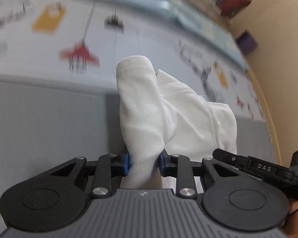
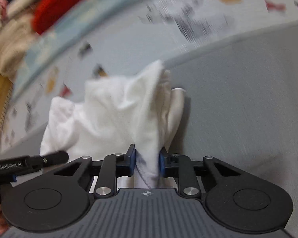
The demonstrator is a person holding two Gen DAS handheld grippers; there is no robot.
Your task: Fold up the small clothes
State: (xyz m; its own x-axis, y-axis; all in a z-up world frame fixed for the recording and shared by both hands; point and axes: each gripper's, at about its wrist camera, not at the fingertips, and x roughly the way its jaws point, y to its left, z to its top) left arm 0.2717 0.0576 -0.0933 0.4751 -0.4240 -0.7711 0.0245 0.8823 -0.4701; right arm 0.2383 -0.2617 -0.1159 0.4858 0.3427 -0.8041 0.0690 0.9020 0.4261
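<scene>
The left tool (image 1: 144, 163) is clamped on a bunched edge of the white garment (image 1: 168, 115), and the right tool (image 2: 147, 163) is pinched on another edge of the same cloth just beside it, probably so the small piece can be raised and spread between two held points before a fold. The garment is a soft, ribbed-looking knit with a stitched hem, rising in limp, rounded folds straight ahead of each tool's blue pads. Below and beyond the tools lie a plain grey sheet (image 2: 248, 99) and a pale printed cover (image 1: 49, 49), blurred.
</scene>
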